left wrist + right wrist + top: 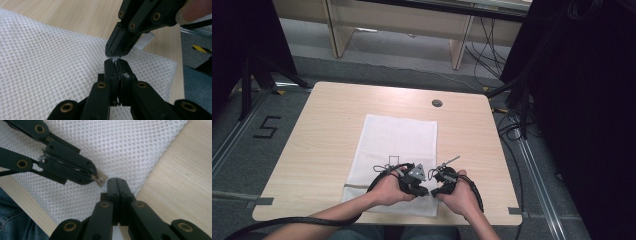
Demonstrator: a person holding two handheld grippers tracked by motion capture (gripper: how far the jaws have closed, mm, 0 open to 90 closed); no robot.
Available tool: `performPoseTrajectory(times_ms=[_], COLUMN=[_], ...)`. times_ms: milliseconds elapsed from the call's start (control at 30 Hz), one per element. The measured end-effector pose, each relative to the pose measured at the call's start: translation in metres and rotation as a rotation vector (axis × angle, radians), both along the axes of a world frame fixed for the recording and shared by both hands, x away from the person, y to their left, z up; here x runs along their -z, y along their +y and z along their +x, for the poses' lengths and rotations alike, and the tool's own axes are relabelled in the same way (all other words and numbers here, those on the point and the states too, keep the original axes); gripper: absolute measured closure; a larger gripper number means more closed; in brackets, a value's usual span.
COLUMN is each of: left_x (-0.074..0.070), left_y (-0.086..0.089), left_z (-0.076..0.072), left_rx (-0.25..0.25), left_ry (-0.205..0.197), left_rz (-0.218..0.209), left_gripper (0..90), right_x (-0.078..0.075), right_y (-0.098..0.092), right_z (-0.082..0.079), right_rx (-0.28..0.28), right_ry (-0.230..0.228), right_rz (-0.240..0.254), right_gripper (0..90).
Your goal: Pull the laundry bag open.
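With my left tool (115, 65) clenched on a zipper pull (100, 178) and my right tool (117, 182) clamped on the mesh laundry bag (397, 145) lying flat on the surface (322, 130), uneven tension could tear the mesh or slip the tab.

A black numeral "5" (266, 127) stands on the grey floor (242, 150) beside the left edge of the table (327, 125) (it reads as taped or painted strokes, which of the two cannot be told). No other text, label or brand can be read in any view.
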State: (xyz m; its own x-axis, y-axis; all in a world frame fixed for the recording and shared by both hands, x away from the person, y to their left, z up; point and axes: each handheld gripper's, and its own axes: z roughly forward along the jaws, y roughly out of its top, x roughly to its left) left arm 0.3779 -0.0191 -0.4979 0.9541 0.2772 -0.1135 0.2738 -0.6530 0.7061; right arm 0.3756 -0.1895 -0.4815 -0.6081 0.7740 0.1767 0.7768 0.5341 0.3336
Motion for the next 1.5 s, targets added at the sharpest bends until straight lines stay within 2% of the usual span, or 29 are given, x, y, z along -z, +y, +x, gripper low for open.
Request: performPoseTrajectory(times_ms=[33,100,200,233,267,400,500,633,800,833,867,1000,1033,1100,1200,1333,1500], left_x=[0.0001,0.0003,0.0011,0.0016,0.0020,0.0015,0.0000,0.0006,-0.0007,-0.0007,-0.0006,-0.0010,-0.0014,-0.0027,-0.0032,-0.0031,-0.0044], left_y=[-0.0004,-0.0011,0.0001,0.0005,0.0007,0.0012,0.0025,0.0025,0.0022,0.0023,0.0021,0.0022,0.0022,0.0028,0.0036,0.0044,0.0067], left_z=[-0.0005,-0.0024,-0.0010,-0.0008,-0.0014,-0.0009,0.0008,0.0003,-0.0005,-0.0004,-0.0007,-0.0016,-0.0018,-0.0011,-0.0012,-0.0013,-0.0015], left_rx=[0.016,0.006,0.018,0.019,0.008,0.016,0.030,0.025,0.038,0.035,0.034,0.028,0.030,0.041,0.038,0.049,0.041], left_ry=[-0.026,-0.026,-0.033,-0.034,-0.019,-0.015,-0.027,-0.022,-0.041,-0.044,-0.037,-0.033,-0.038,-0.046,-0.037,-0.056,-0.042], left_rz=[0.008,0.009,0.006,0.003,-0.003,0.000,0.009,0.006,0.016,0.014,0.009,0.008,0.009,0.014,0.006,0.005,0.001], left_gripper=[87.1,87.1,87.1,87.1,87.1,87.3,87.4,87.3,87.4,87.4,87.4,87.4,87.4,87.4,87.5,87.5,87.5], right_x=[-0.0002,-0.0004,-0.0005,0.0000,-0.0002,-0.0002,-0.0003,-0.0003,-0.0003,-0.0011,-0.0004,-0.0004,0.0000,-0.0007,-0.0002,-0.0005,-0.0001], right_y=[0.0004,0.0013,0.0010,0.0006,0.0003,0.0001,0.0007,0.0008,0.0010,0.0018,0.0009,0.0008,0.0002,0.0014,0.0016,0.0014,0.0012], right_z=[-0.0003,-0.0007,-0.0005,-0.0003,-0.0004,-0.0006,-0.0007,-0.0003,-0.0004,-0.0017,-0.0006,-0.0007,0.0003,-0.0011,-0.0009,-0.0012,-0.0007], right_rx=[0.000,-0.003,-0.002,0.001,0.000,-0.002,0.005,-0.002,-0.006,0.012,-0.007,-0.001,-0.019,0.004,-0.009,-0.005,-0.006], right_ry=[-0.002,-0.005,-0.001,-0.003,-0.002,-0.001,0.005,0.000,-0.002,0.007,-0.004,-0.001,-0.008,0.003,-0.009,-0.006,-0.006], right_rz=[-0.003,-0.009,-0.009,-0.005,-0.003,-0.003,-0.007,-0.007,-0.007,-0.009,-0.007,-0.007,-0.006,-0.010,-0.013,-0.012,-0.012], right_gripper=[90.0,90.0,90.0,90.0,90.0,90.0,90.0,90.0,90.0,90.0,90.0,90.0,90.0,90.0,90.0,90.0,90.0])
